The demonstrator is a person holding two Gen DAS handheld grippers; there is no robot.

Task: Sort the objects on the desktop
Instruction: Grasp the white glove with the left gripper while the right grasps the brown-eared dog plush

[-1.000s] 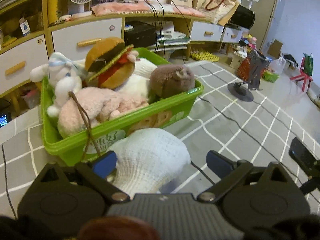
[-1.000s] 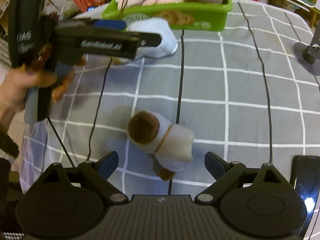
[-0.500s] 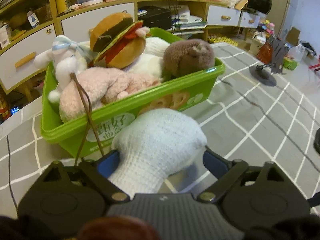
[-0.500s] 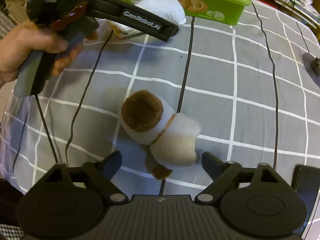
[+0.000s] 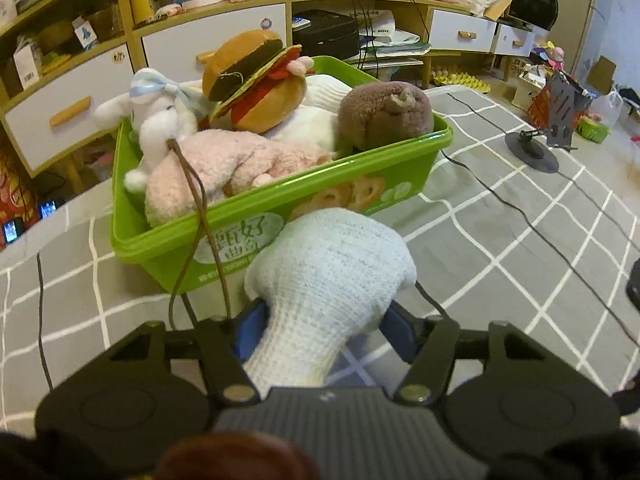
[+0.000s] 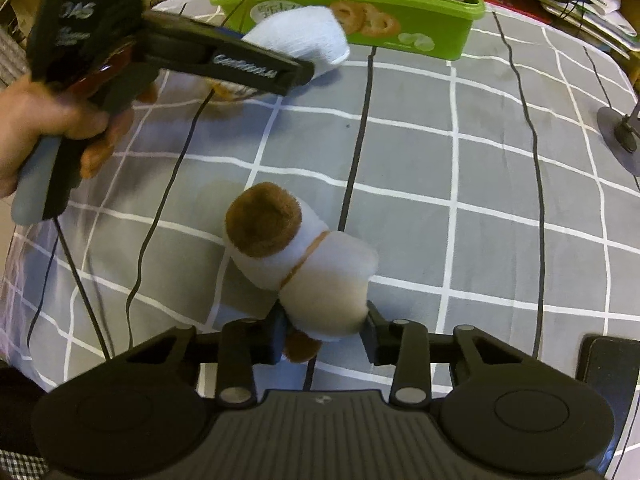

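left gripper [image 5: 320,330] jaws closing, blue pads pressed on both sides of the narrow end of a pale blue knitted plush [image 5: 332,276]; its wider end pushes forward and sits just in front of the green bin [image 5: 280,216]. from the right wrist view the same plush [image 6: 304,36] pokes out past the left gripper [image 6: 280,68], close against the bin's front wall [image 6: 432,32]. a hand [image 6: 44,136] grips the left gripper's handle.

right gripper [image 6: 324,332] jaws closing, clamped on the cream rear part of a brown-and-white plush [image 6: 296,252] that lies on the grey checked cloth [image 6: 440,168] over the counter. its brown head points up and left, away from the jaws; a brown foot shows between the pads below the body.

bin sits at the far side of the counter, already full: burger plush [image 5: 252,80], white bunny plush with blue ribbon [image 5: 156,120], pink plush [image 5: 224,160], brown round plush [image 5: 384,116], something white under them. a brown cord [image 5: 200,216] hangs over the bin's front edge.

black cables [image 6: 360,136] run across the cloth. a round black stand base [image 5: 532,152] sits far right on the counter. a dark flat thing [image 6: 608,364] at the lower right edge of the right wrist view, cannot tell what it is. shelves and drawers [image 5: 72,108] behind the counter.
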